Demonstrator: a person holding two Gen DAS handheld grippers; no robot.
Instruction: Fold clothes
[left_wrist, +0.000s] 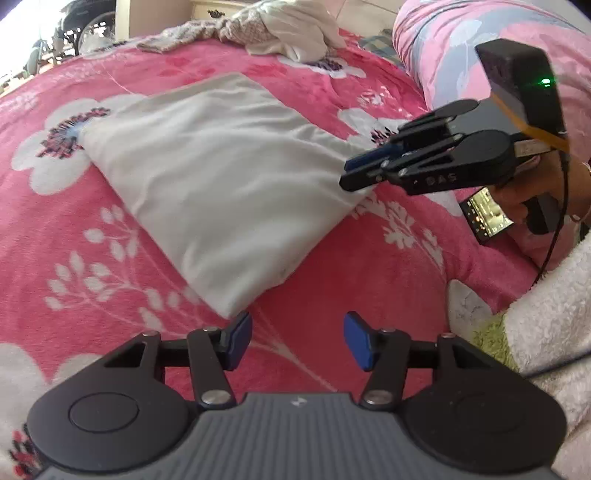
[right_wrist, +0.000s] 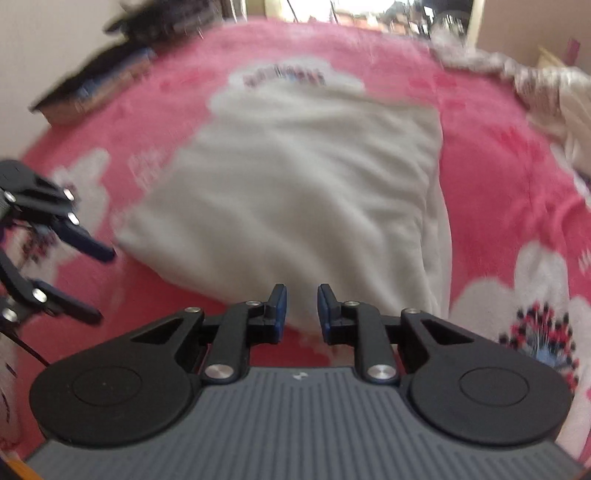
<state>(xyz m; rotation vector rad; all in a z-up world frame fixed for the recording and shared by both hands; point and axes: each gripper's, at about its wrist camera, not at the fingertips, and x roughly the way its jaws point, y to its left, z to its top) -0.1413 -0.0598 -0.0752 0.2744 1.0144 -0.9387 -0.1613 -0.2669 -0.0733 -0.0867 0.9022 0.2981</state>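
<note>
A white garment (left_wrist: 221, 177) lies folded into a flat rectangle on a pink flowered blanket (left_wrist: 92, 229). In the right wrist view the garment (right_wrist: 295, 184) fills the middle, blurred. My left gripper (left_wrist: 299, 341) is open just off the garment's near corner, with only blanket between its blue pads. My right gripper (left_wrist: 347, 175) hovers at the garment's right corner, held by a hand (left_wrist: 517, 192). In its own view the right gripper (right_wrist: 303, 310) shows a narrow gap with nothing pinched. The left gripper (right_wrist: 99, 284) appears at that view's left edge, fingers apart.
A heap of unfolded light clothes (left_wrist: 280, 33) lies at the blanket's far edge. A rolled pink and blue quilt (left_wrist: 461, 48) sits at the right. A phone (left_wrist: 485, 218) is mounted under the right gripper. Fluffy white fabric (left_wrist: 554, 314) borders the near right. Dark items (right_wrist: 103, 85) line the far left.
</note>
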